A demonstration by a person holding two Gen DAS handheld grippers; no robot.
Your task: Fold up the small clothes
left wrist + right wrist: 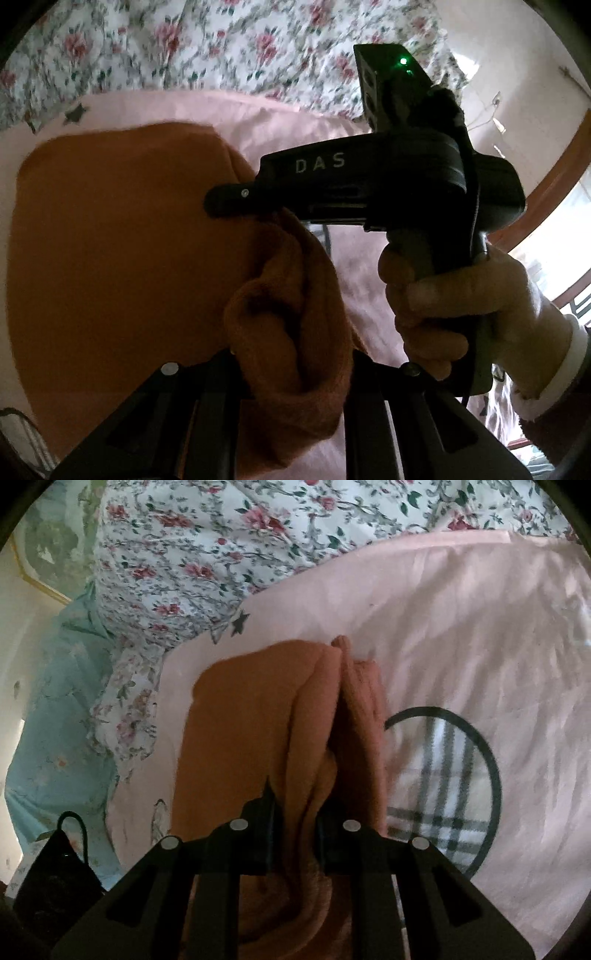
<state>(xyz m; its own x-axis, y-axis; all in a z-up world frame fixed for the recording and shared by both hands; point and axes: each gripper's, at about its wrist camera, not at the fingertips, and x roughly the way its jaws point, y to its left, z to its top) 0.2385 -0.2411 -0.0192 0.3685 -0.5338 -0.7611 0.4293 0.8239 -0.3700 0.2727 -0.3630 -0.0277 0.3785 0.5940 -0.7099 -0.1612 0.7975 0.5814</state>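
An orange knit garment point(110, 240) lies spread on the pink sheet point(280, 122). My left gripper point(291, 365) at the bottom of the left wrist view is shut on a bunched fold of that garment, which rises between its fingers. My right gripper point(221, 201), a black body held by a hand point(461, 295), reaches in from the right with its tip at the garment's raised edge. In the right wrist view the right gripper point(295, 830) is shut on a fold of the orange garment point(240, 720), and the cloth stands up in ridges ahead of its fingers.
A floral quilt point(221, 554) lies bunched along the far side of the bed. The pink sheet point(461, 646) carries a plaid circle print point(443, 794) to the right of the garment. Pale blue bedding point(55, 720) and a dark object with a cord loop point(55, 867) are at the left.
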